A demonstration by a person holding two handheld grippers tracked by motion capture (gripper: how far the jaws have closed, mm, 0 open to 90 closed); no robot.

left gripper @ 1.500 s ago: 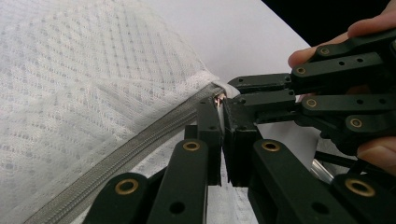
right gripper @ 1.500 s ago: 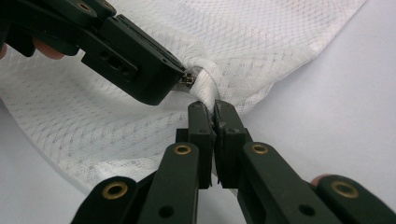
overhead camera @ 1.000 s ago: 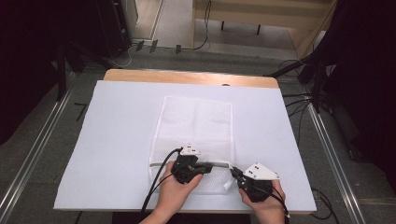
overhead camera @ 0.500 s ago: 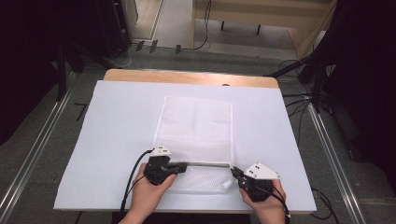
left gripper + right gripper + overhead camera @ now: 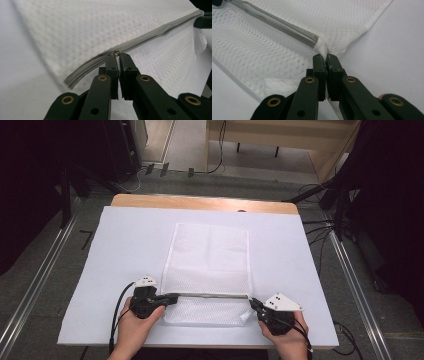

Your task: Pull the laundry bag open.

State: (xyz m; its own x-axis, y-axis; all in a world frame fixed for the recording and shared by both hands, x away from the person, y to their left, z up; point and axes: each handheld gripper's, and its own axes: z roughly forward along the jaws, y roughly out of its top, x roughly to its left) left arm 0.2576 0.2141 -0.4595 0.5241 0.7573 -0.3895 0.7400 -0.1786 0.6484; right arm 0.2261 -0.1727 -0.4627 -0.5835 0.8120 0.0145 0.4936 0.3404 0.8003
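Note:
A white mesh bag (image 5: 209, 255) lies flat on the white table cover, with a grey zipper (image 5: 210, 295) running across its near part. My left gripper (image 5: 172, 296) is at the zipper's left end, shut on the small metal zipper pull (image 5: 117, 52). In the left gripper view the zipper (image 5: 150, 40) stretches away to the upper right. My right gripper (image 5: 253, 302) is at the zipper's right end, shut on the bag's fabric corner (image 5: 323, 50) just past the zipper's end (image 5: 312, 40). The zipper line looks taut between the two grippers.
The white cover (image 5: 125, 245) spans the table, with a wooden edge (image 5: 200, 202) showing at the back. Metal rails (image 5: 40, 280) run along the floor on both sides. Cables (image 5: 320, 227) and dark equipment stand beyond the table.
My left gripper has slid left along the zipper, from near the bag's middle to its left edge. The right gripper has stayed in place.

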